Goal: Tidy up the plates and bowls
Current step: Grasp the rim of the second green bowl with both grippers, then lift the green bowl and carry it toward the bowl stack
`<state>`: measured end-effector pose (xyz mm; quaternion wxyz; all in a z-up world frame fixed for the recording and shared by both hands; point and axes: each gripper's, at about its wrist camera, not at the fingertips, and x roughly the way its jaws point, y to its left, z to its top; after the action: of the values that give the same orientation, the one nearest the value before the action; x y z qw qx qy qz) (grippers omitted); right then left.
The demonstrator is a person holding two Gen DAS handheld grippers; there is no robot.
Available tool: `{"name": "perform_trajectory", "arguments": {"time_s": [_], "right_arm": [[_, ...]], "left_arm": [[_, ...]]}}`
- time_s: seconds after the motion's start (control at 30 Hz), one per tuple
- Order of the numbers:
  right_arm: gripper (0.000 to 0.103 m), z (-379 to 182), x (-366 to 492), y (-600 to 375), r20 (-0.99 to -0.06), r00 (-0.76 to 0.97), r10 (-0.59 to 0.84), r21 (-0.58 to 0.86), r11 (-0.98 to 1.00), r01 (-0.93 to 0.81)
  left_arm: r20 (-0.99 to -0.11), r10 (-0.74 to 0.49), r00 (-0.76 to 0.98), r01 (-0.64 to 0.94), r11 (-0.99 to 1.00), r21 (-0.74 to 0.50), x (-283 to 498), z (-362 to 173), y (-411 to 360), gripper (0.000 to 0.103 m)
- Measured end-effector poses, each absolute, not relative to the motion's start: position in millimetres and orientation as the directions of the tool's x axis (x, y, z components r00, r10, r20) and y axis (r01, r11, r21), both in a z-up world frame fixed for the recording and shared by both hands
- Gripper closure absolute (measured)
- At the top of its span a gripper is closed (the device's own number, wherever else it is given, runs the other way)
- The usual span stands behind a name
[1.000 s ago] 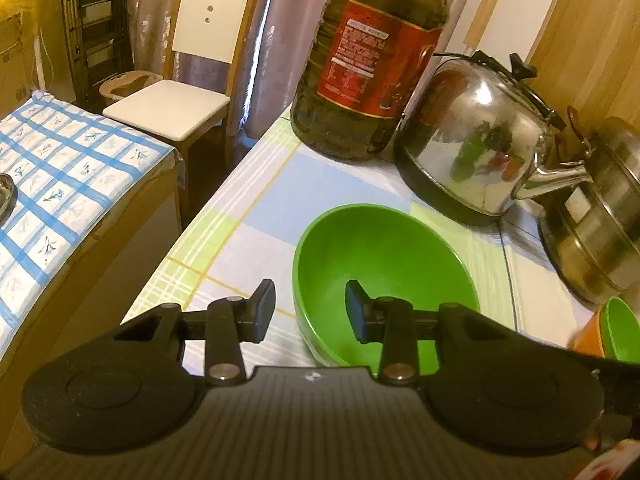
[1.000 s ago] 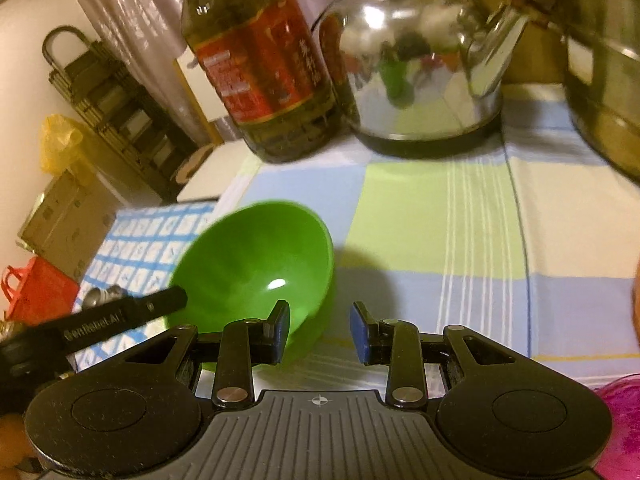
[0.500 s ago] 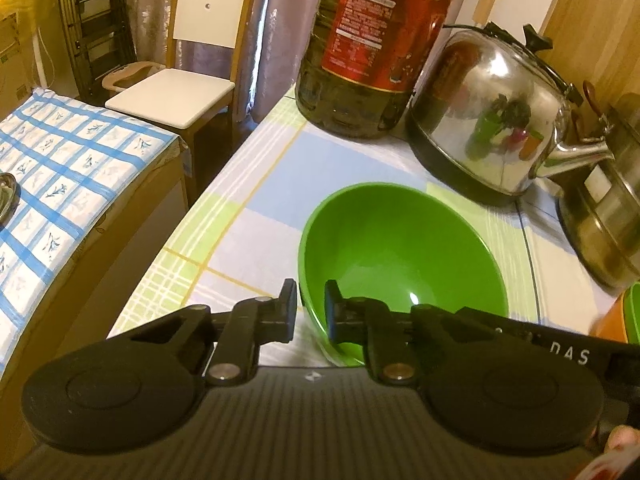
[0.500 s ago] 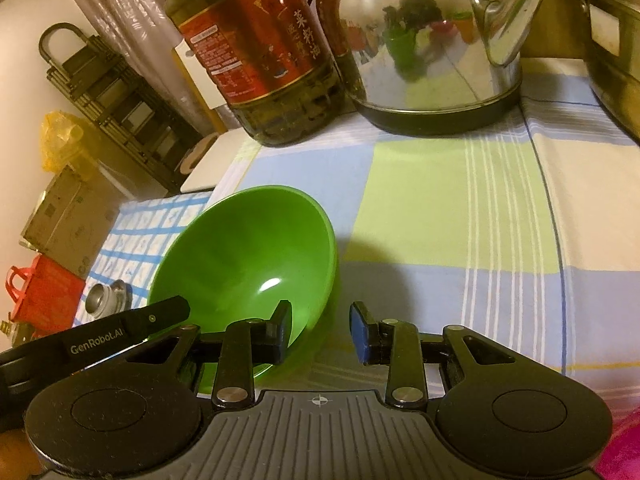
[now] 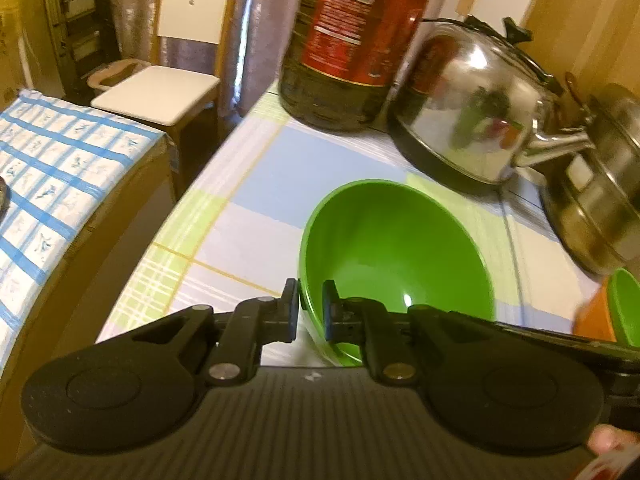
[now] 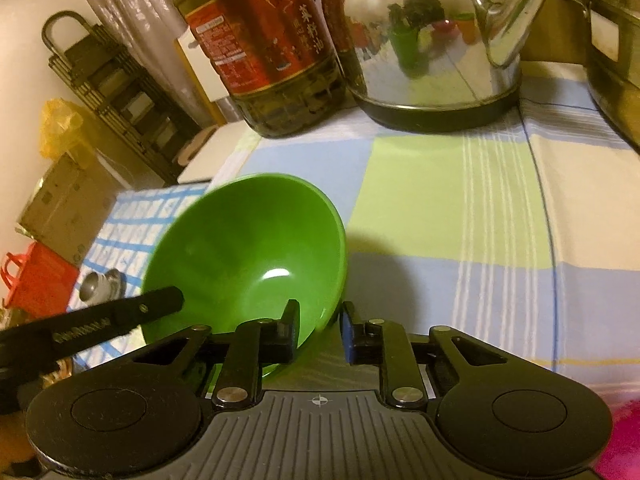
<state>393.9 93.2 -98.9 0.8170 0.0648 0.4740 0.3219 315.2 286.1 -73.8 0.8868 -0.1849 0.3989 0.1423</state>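
Note:
A large green bowl [image 5: 396,256] is tilted above the checked tablecloth [image 5: 280,168]. My left gripper [image 5: 310,312] is shut on the bowl's near rim, one finger inside and one outside. In the right wrist view the same green bowl [image 6: 248,248] hangs at the left with the left gripper's finger [image 6: 120,314] on its rim. My right gripper [image 6: 319,334] is open; its jaws stand on either side of the bowl's right rim without pressing it. A stacked orange and green bowl [image 5: 616,312] sits at the right edge.
A big oil bottle [image 5: 352,40], a shiny steel kettle [image 5: 476,108] and a steel pot [image 5: 600,184] stand along the back of the table. A white chair [image 5: 160,92] and a blue-checked surface [image 5: 52,184] lie to the left. Something pink [image 6: 624,444] shows at the lower right.
My left gripper closed onto the green bowl's rim and lifted and tilted it. The right gripper moved in close to the bowl's right rim and stayed open.

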Motion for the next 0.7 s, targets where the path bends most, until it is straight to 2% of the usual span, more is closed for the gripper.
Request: {"name": "perform_trajectory", "arguments": {"time_s": [0.17,0.3,0.7], "right_arm": [[0.084,-96.5,389.8,77.9,-0.760,0.322,0.565,0.401,0.797,-0.451],[0.084,-93.4,385.8,66.4,-0.783,0.310,0.539,0.381,0.810,-0.446],[0.083,-92.9,388.4,58.1,-0.776,0.303,0.553,0.407,0.806,-0.431]], "left_arm": [[-0.772,0.026,0.635,-0.380,0.881,-0.283,311.7,-75.1,283.0,0.093],[-0.782,-0.009,0.624,-0.351,0.890,-0.290,311.1,-78.1,274.5,0.093],[-0.796,-0.007,0.606,-0.370,0.883,-0.289,319.4,-87.9,272.1,0.092]]}}
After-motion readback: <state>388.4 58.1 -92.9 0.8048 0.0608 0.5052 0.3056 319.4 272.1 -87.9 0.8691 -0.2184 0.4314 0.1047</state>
